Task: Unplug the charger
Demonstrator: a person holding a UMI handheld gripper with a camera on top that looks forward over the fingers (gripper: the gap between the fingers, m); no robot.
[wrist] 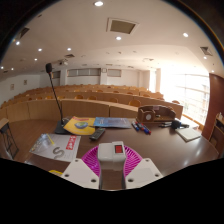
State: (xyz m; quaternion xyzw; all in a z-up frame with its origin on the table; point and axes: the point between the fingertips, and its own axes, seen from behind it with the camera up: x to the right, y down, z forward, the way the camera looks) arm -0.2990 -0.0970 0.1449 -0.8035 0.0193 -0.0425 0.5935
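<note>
A white charger block (111, 153) with a red label on its top sits between my fingers. My gripper (112, 168) is shut on it: the white fingers (82, 172) press on its two sides, and the magenta pads (93, 158) fan out behind it. The charger is held over the near part of a wooden desk (150, 140). No socket, power strip or cable shows in the gripper view; the charger's underside is hidden by the fingers.
On the desk beyond the fingers lie a white sheet with red print (55, 148), a colourful book (80, 125), pens (142, 128), a brown box-like device (155, 113) and a dark folder (188, 133). A microphone stand (55, 95) rises at the left. Rows of wooden lecture seats lie behind.
</note>
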